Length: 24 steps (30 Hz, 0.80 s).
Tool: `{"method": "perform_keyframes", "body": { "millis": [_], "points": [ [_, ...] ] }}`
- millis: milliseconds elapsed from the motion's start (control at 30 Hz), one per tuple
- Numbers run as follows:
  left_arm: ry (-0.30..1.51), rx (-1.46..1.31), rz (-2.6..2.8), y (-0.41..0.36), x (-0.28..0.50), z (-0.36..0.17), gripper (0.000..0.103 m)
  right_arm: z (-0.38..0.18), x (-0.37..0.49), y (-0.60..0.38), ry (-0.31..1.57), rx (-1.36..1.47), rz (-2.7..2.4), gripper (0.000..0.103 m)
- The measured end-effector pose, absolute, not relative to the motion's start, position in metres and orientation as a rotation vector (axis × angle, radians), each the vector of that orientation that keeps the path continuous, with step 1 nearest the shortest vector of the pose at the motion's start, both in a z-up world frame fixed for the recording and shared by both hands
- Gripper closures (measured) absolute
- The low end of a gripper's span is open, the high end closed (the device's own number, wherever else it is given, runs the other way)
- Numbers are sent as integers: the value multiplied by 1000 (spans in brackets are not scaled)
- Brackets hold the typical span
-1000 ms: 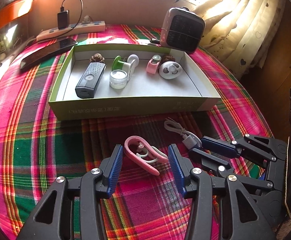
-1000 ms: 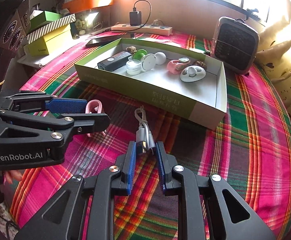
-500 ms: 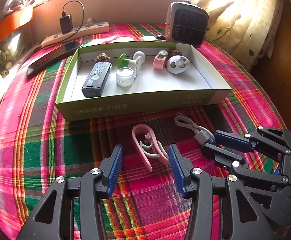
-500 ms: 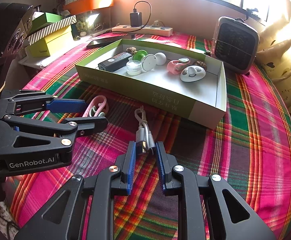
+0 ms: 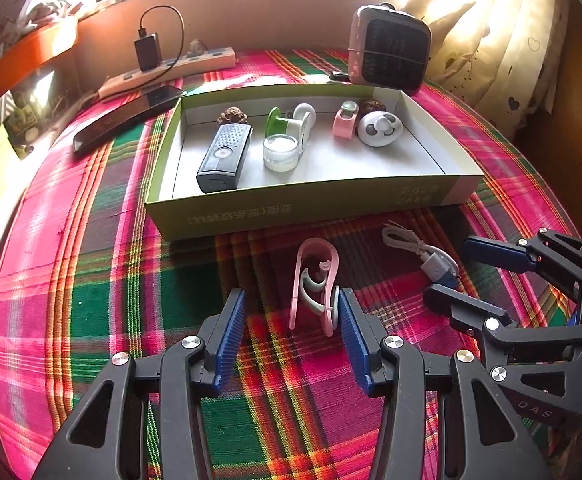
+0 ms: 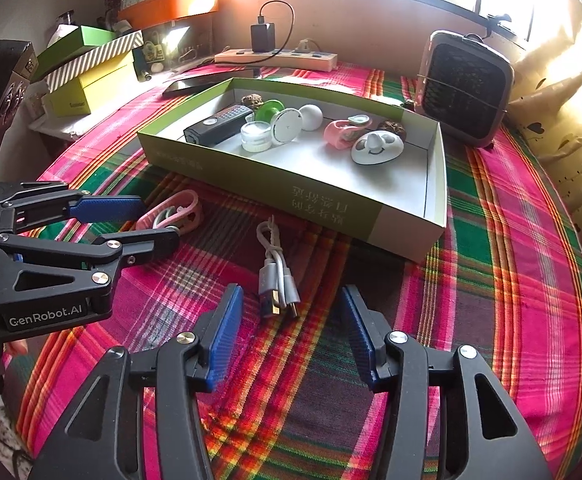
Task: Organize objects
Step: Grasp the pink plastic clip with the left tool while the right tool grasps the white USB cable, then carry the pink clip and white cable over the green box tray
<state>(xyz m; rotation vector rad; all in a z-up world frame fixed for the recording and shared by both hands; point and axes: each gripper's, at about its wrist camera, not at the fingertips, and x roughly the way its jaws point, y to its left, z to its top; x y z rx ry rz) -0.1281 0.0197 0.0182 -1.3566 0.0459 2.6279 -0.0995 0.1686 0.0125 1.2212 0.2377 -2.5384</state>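
Note:
A pink clip lies on the plaid cloth between the fingertips of my left gripper, which is open; the clip's near end sits close to the right pad. A coiled white USB cable lies on the cloth between the fingertips of my right gripper. Its jaws are opening and the pads are off the cable. Behind both stands the shallow green box holding a black remote, a small jar, a pink item and a white disc. In the right wrist view my left gripper is beside the clip.
A small heater stands behind the box's right corner. A power strip with a charger and a dark phone lie at the back left. Stacked boxes sit off the left edge. A curtain hangs at the right.
The right gripper's jaws have spread apart and let go of the cable plugs, which now rest on the cloth. The left gripper has turned slightly, so the clip lies lengthwise between its fingers.

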Motion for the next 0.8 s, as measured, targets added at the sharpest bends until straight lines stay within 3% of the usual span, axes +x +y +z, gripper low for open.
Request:
{"method": "perform_keyframes", "body": {
  "millis": [600, 800],
  "points": [
    [13, -1295, 2608, 17, -137, 16, 58, 12, -107, 165, 221, 1223, -2532, 53],
    [2, -1295, 2623, 13, -138, 16, 73, 13, -106, 164, 221, 1214, -2528, 66]
  ]
}}
